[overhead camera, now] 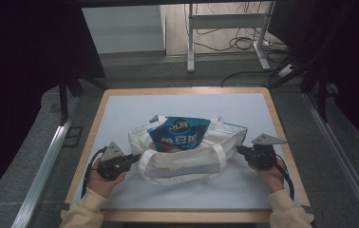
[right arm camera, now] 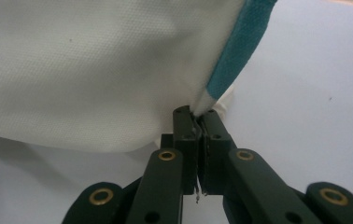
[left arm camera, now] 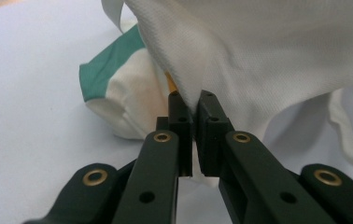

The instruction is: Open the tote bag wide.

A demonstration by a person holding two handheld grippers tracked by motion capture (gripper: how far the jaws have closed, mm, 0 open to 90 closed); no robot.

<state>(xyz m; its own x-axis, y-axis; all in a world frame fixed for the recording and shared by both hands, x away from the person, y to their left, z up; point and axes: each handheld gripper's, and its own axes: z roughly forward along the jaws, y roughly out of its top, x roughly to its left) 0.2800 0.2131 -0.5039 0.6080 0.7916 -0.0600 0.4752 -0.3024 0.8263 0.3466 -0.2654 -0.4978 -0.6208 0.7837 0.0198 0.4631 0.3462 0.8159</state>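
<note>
**Both fingers pinch the tote's ends**

We hold a white tote bag (overhead camera: 187, 159) stretched between our two grippers on the pale surface (overhead camera: 244, 107), its long axis running from one set of fingers to the other. A blue snack pouch (overhead camera: 180, 133) stands out of the bag's mouth, top edge away from us; it bears white characters we cannot read.

Our left gripper (overhead camera: 131, 159) has its fingers nearly closed on a fold of white cloth, seen close in the left gripper view (left arm camera: 194, 105), with a teal band (left arm camera: 111, 65) just left of the fingertips. Our right gripper (overhead camera: 240, 149) is likewise clamped on cloth (right arm camera: 197, 116), where a teal trim (right arm camera: 240, 51) rises from the fingertips.
</note>
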